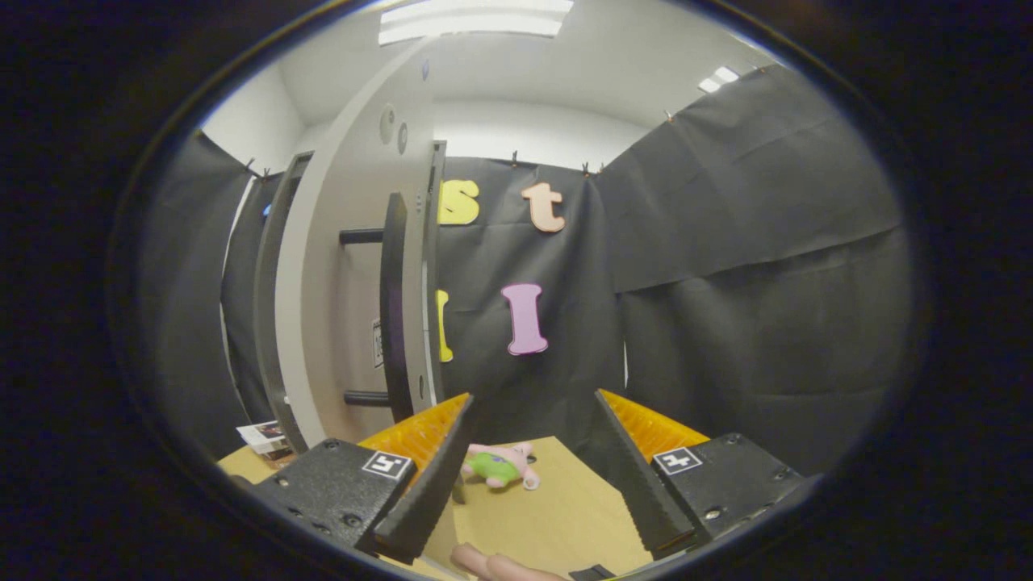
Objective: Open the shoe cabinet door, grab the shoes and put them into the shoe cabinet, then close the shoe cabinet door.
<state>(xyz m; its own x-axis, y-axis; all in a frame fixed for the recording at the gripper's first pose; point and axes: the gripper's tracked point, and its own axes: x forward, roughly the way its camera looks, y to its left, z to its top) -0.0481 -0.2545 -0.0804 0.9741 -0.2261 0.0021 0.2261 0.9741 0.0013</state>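
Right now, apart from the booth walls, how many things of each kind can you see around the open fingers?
Shoe cabinet door, swung open, with a dark bar handle: 1
Plush toy on the wooden table, between and just beyond the fingers: 1
Printed leaflet by the door's foot: 1
Gripper, open, holding nothing: 1
Total: 4

Light wooden tabletop [557, 516] with a few things on it.

A small pink plush toy with a green middle [502, 466] lies on its side on the wood, just ahead of the gripper [533, 420], whose fingers stand apart with nothing between them. Beyond the left finger, a white cabinet door with a black bar handle [355, 298] stands upright at the table's far side, with a printed paper card [265, 438] lying flat beside its foot.
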